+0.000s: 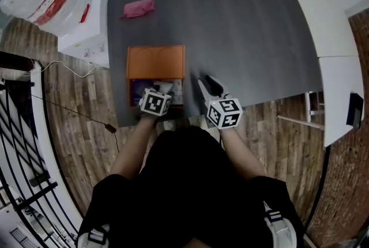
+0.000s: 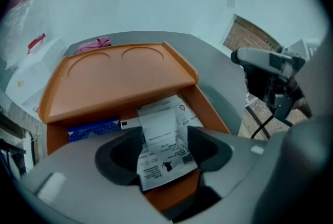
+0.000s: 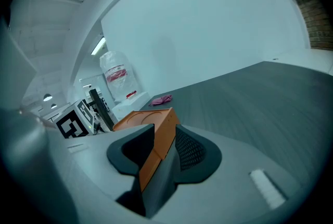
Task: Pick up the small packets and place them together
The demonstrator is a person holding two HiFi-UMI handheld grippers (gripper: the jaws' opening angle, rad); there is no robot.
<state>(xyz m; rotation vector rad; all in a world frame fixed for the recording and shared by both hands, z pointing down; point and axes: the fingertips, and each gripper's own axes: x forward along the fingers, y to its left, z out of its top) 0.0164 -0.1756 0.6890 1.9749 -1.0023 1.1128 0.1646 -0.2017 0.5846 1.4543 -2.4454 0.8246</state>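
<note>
With fingers of the left gripper (image 2: 165, 137) and right gripper (image 3: 164, 137) released, a white packet (image 2: 166, 165) inside the orange box (image 2: 210, 111) is straddled by the left, closure judged next.

On the right of the head view the grey table (image 1: 259, 39) is bare and wide, with lots of room. Left of the middle, the orange box (image 2: 210, 111) stands in the way. Its lid (image 1: 155, 62) covers the far part. Only the near part is open on top, and the left gripper (image 1: 164, 90) is over it. A pink cloth (image 1: 138, 8) lies at the upper left.

Left tool (image 2: 164, 147) tips steeply down, right tool (image 3: 160, 151) nearly level — both jaws apart.
</note>
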